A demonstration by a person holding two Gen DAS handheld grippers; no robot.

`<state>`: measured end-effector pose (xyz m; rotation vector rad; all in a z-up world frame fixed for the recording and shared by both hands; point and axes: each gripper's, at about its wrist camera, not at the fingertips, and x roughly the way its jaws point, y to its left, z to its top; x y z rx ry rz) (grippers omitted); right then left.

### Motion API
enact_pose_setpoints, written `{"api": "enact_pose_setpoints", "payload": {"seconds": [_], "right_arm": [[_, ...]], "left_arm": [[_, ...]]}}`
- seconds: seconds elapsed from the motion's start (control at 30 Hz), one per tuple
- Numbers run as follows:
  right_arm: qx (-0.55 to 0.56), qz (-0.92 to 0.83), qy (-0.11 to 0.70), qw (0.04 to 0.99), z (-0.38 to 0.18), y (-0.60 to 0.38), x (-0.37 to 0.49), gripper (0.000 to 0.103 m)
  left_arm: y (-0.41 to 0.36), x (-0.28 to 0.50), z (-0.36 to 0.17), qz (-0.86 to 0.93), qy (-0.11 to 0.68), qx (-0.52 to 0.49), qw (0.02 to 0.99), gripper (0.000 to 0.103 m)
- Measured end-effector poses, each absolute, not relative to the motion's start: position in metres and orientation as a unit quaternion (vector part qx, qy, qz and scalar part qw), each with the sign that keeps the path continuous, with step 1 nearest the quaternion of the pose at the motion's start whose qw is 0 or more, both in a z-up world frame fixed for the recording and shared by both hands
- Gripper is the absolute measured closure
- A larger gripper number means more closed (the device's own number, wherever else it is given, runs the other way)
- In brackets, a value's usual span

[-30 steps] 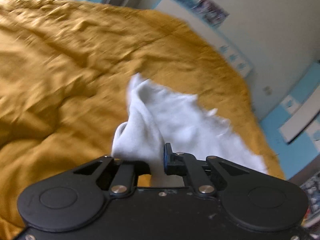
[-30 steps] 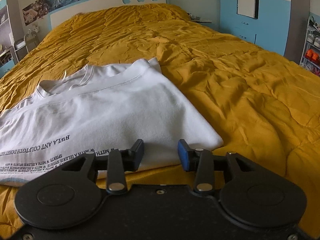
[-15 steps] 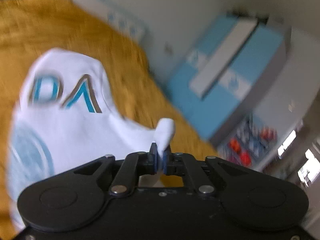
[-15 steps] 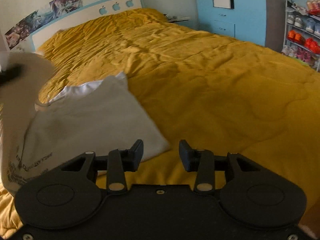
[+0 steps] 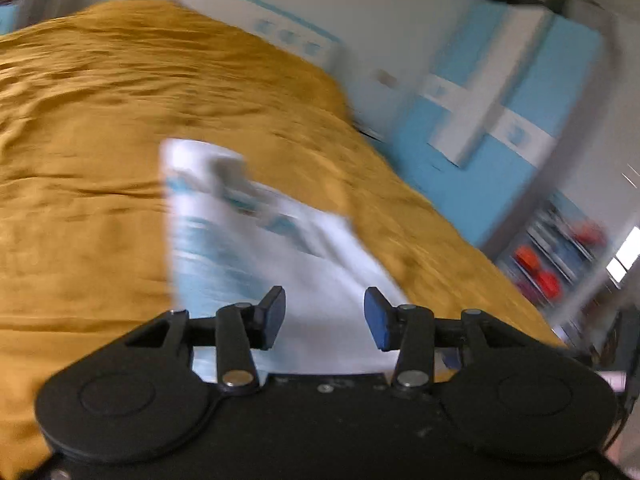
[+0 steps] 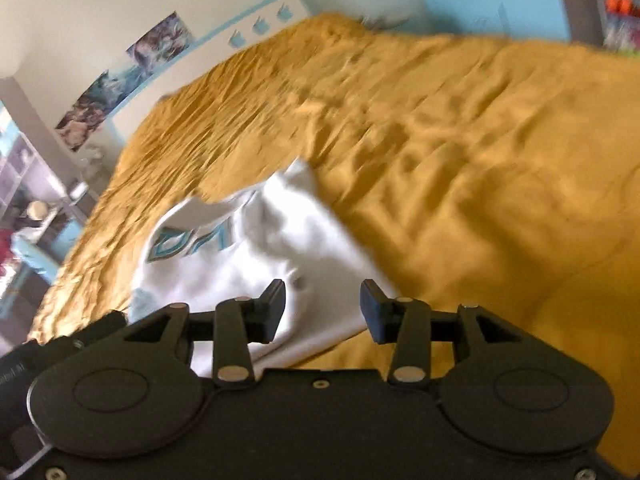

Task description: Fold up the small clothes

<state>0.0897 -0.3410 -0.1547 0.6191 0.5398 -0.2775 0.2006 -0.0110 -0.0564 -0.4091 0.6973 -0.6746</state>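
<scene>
A white T-shirt with a teal print lies folded on the mustard-yellow bedspread. My left gripper is open and empty just above the shirt's near edge. In the right wrist view the same shirt lies on the bedspread, print side up. My right gripper is open and empty, with the shirt's near right corner between and below its fingers. Both views are motion-blurred.
A white and blue headboard stands at the far end of the bed. A blue and white wardrobe and a shelf with orange items stand right of the bed. Furniture stands left of the bed.
My left gripper, shut on the lifted shirt before, has opened and let it go; the shirt now lies flipped over, print up. The right gripper stayed open and swung left toward the shirt.
</scene>
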Motion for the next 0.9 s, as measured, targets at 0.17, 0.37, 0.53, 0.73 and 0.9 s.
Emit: {"api": "enact_pose_setpoints", "payload": {"seconds": [0.17, 0.37, 0.53, 0.73, 0.9], "right_arm": [[0.342, -0.117, 0.283, 0.888, -0.176, -0.342, 0.123, 0.061], [0.293, -0.104, 0.272, 0.911, -0.152, -0.331, 0.136, 0.099], [0.261, -0.148, 0.226, 0.927, -0.135, -0.34, 0.103, 0.1], [0.31, -0.124, 0.286, 0.898, -0.184, -0.365, 0.108, 0.092], [0.277, -0.107, 0.256, 0.92, -0.142, -0.366, 0.12, 0.054]], "left_arm": [[0.028, 0.223, -0.083, -0.252, 0.377, -0.258, 0.853, 0.059], [0.021, 0.224, -0.095, -0.25, 0.394, -0.25, 0.848, 0.059], [-0.001, 0.231, -0.102, -0.26, 0.407, -0.226, 0.846, 0.057], [-0.008, 0.249, -0.112, -0.265, 0.424, -0.221, 0.837, 0.055], [-0.007, 0.289, -0.104, -0.255, 0.417, -0.22, 0.844, 0.055]]}}
